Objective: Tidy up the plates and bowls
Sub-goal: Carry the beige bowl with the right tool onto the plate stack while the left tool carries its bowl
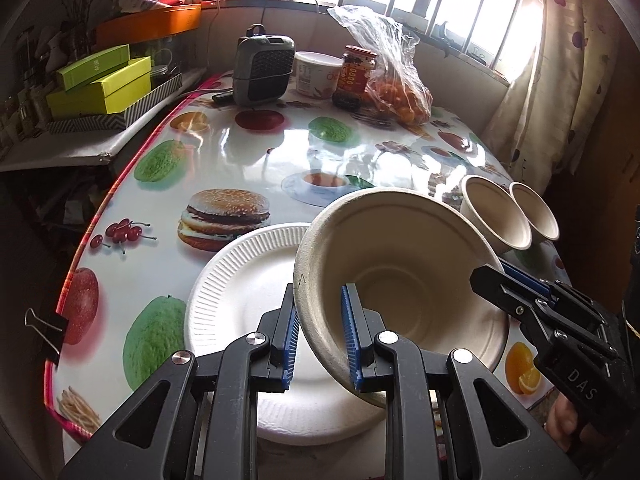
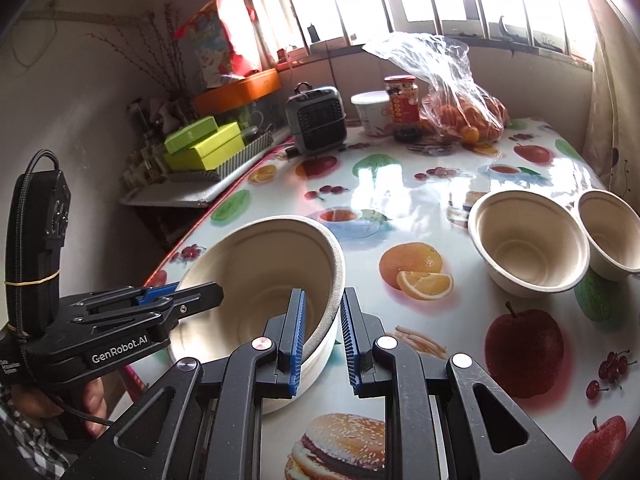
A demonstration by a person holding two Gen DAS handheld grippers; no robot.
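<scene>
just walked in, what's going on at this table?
A person holds a gripper in each hand. The left gripper and right gripper each have their jaws shut on opposite sides of the rim of one large paper bowl, tilted above the white paper plate. Two smaller bowls sit side by side on the table.

The tabletop (image 1: 248, 152) is patterned with fruit and burger prints; the bowl (image 1: 400, 264) is beige, the ridged plate (image 1: 240, 292) white.
</scene>
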